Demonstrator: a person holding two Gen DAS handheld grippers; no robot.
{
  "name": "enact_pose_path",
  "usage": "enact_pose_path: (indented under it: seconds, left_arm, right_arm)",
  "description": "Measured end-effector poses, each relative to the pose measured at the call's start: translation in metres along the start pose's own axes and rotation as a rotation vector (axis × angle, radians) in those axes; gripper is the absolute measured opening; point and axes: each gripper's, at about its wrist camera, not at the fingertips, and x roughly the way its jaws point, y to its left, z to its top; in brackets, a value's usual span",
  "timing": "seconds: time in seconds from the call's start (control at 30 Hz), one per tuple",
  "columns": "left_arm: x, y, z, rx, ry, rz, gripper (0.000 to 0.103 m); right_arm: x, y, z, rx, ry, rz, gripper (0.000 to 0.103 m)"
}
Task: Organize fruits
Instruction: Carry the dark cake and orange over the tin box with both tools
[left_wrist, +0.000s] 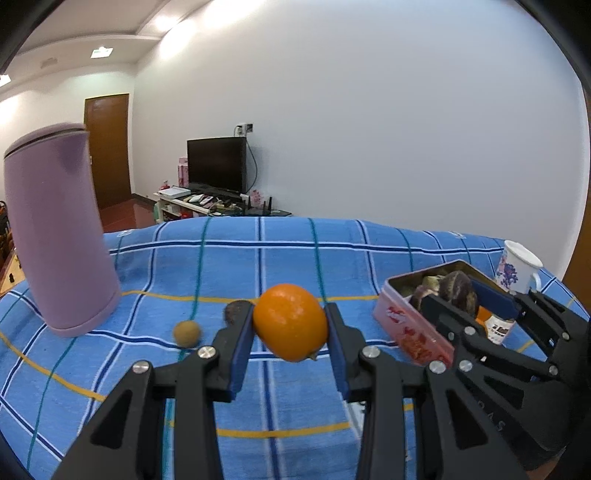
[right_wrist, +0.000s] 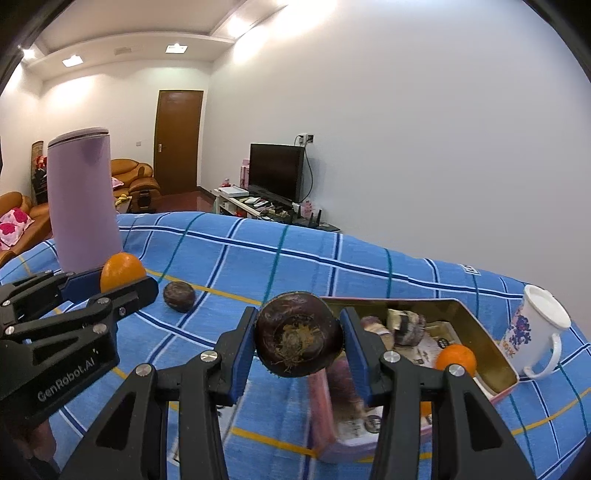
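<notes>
2 fruits are in hand: your right tool (right_wrist: 298, 334) grips a round, dark-purple fruit (right_wrist: 298, 334) with a fibrous scar, held above the near end of the open pink tin (right_wrist: 491, 345), which stretches ahead and rightward. Your left tool (left_wrist: 290, 325) clamps an orange (left_wrist: 290, 321) above the blue-checked counter (left_wrist: 258, 258), the tin lying to its right.

Bright, even indoor light from recessed ceiling lights (right_wrist: 72, 61), blown out at the cove. White wall (left_wrist: 369, 110) is evenly lit with no glare. Shadows on the cloth (left_wrist: 280, 258) are soft. Strong fisheye bending and black vignette at the corners. Tin (right_wrist: 332, 387) near edge smeared by motion blur; background is slightly soft.
</notes>
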Motion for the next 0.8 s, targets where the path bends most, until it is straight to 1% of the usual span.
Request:
enact_pose_path:
  seconds: [0.33,0.8]
  left_arm:
    - [0.011,-0.039,0.008,0.041,0.001,-0.011,0.039]
    - [0.027,-0.091,0.019,0.086,-0.004,-0.048,0.039]
  right_arm:
    - [-0.002,-0.04,-0.002,0.041,-0.006,-0.045,0.048]
    - [-0.002,-0.092,-0.003,0.089,-0.012,-0.119,0.048]
